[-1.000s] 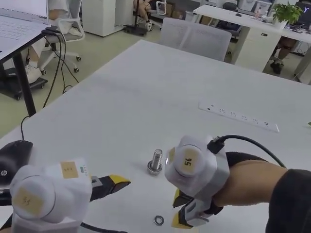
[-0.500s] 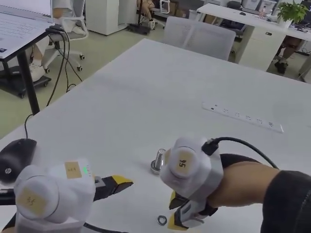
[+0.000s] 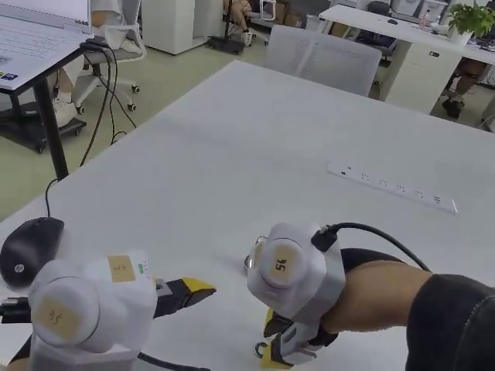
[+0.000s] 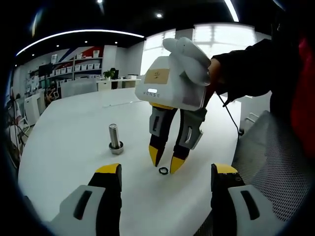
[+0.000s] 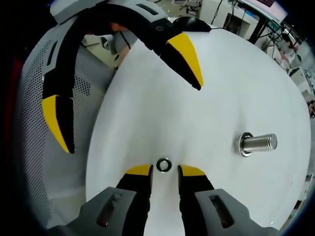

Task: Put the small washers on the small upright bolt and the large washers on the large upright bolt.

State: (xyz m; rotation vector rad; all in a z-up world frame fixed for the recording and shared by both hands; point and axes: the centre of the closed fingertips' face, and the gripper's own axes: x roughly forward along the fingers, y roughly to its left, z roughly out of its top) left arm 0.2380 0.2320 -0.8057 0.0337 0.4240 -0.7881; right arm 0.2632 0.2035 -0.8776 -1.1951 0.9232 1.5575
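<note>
steel washer [image 5: 164, 164] lies flat on the white table [image 5: 221, 88] at 12 o'clock from the right gripper [image 5: 165, 172], just past its narrowly parted, empty jaws, with the upright bolt [image 5: 256, 143] at 3 o'clock; the left gripper [image 5: 123, 96], wide open, hangs farther off.

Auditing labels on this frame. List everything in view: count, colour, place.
table: 1, white, under the work
bolt: 1, silver, upright on the table
washer: 1, dark, flat on the table at the right gripper's tips
power strip: 1, white, far side of the table
mouse: 1, black, table's left edge
laptop: 1, pale, side desk
chair: 1, grey, behind the table
plant: 1, green, far desk
left gripper: 1, white, yellow tips, open wide
right gripper: 1, white, yellow tips, open, straddling the washer
</note>
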